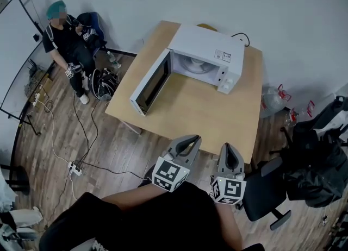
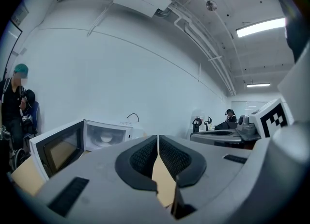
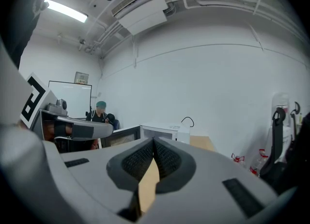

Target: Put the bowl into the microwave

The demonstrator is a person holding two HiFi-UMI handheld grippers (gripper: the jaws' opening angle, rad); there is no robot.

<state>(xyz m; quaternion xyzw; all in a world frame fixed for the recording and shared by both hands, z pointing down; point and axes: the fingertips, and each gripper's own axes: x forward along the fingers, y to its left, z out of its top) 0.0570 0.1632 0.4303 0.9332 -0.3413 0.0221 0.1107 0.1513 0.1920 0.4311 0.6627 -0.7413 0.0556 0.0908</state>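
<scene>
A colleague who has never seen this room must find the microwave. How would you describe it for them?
Look for the light wooden table that stands near the white wall. On its far half sits a white microwave, the only appliance there. What sets it apart is its door, swung wide open to the left in the head view.

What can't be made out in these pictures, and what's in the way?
The bowl: none on the table; head view, the roof of the microwave covers most of its cavity; left gripper view, the pale round shape inside is too small to name.
Control panel markings: too small, head view.
Face of the seated person: covered by a mosaic patch, head view.
</scene>
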